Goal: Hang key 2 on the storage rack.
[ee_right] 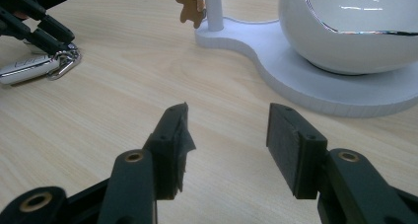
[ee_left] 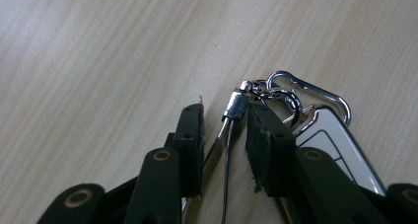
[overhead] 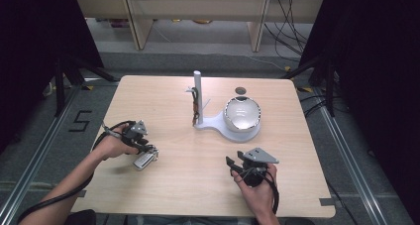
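A white key fob (overhead: 143,160) (ee_left: 340,145) lies flat on the wooden table (overhead: 198,185) at the left, with a silver carabiner (ee_left: 315,88) and a thin wire loop (ee_left: 227,155) on its ring. My left gripper (overhead: 148,149) (ee_left: 224,120) points down at it. The wire loop and its metal ferrule (ee_left: 237,104) lie in the gap between the jaws, and the pads stand apart from the wire. My right gripper (overhead: 235,160) (ee_right: 226,130) rests low near the front right, open, with bare table between its jaws.
A white stand (overhead: 213,123) (ee_right: 315,86) sits mid-table with an upright pole (overhead: 197,96) (ee_right: 213,7) and a glossy white bowl (overhead: 242,113) (ee_right: 345,31). A brown charm (ee_right: 190,7) hangs by the pole. A round hole (overhead: 240,90) lies behind the bowl.
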A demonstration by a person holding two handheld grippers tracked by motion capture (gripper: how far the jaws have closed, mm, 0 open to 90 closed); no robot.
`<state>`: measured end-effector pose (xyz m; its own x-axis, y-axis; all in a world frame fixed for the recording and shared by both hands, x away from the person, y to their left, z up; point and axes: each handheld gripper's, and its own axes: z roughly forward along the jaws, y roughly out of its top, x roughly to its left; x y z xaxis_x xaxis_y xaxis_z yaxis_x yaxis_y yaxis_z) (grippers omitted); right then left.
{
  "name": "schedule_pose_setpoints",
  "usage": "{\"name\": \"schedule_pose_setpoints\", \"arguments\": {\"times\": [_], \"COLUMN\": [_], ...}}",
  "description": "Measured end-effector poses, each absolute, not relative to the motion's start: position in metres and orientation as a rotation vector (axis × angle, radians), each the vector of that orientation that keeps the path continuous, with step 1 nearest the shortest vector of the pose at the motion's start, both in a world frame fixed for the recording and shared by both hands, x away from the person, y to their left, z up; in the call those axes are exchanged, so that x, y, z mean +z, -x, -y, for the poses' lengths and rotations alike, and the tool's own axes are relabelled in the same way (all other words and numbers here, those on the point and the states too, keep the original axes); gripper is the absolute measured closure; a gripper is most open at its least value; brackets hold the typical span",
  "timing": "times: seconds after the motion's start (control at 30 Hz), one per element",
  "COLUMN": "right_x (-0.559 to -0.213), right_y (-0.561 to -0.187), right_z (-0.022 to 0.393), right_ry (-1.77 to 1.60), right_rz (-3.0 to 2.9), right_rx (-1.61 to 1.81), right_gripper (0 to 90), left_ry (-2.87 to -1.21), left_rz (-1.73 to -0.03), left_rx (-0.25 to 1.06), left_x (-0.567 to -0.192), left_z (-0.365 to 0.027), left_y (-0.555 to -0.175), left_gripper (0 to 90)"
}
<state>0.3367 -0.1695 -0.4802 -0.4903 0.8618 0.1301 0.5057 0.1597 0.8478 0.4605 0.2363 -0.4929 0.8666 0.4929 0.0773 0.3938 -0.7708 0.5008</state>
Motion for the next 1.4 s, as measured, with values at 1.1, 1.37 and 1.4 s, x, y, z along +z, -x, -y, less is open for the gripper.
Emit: {"name": "schedule_pose_setpoints", "arguments": {"times": [1.1, 1.37, 1.4], "right_x": [-0.482, -0.481, -0.481], "right_y": [-0.338, -0.337, -0.337], "right_z": [0.172, 0.171, 0.171], "right_ry": [-1.317, -1.323, -1.323], "right_rz": [-2.058, -2.067, -2.066], "right_rx": [1.263, 1.249, 1.251], "right_gripper": [50.4, 50.5, 50.5], "left_ry": [-2.558, -2.32, -2.273], "left_rz": [-0.756, -0.735, -0.753], "left_rx": [0.388, 0.634, 0.648], "left_x": [-0.48, -0.44, -0.437], "left_z": [-0.221, -0.226, -0.225], "left_y": [-0.449, -0.439, -0.439], "left_gripper": [82.5, 82.5, 82.5]}}
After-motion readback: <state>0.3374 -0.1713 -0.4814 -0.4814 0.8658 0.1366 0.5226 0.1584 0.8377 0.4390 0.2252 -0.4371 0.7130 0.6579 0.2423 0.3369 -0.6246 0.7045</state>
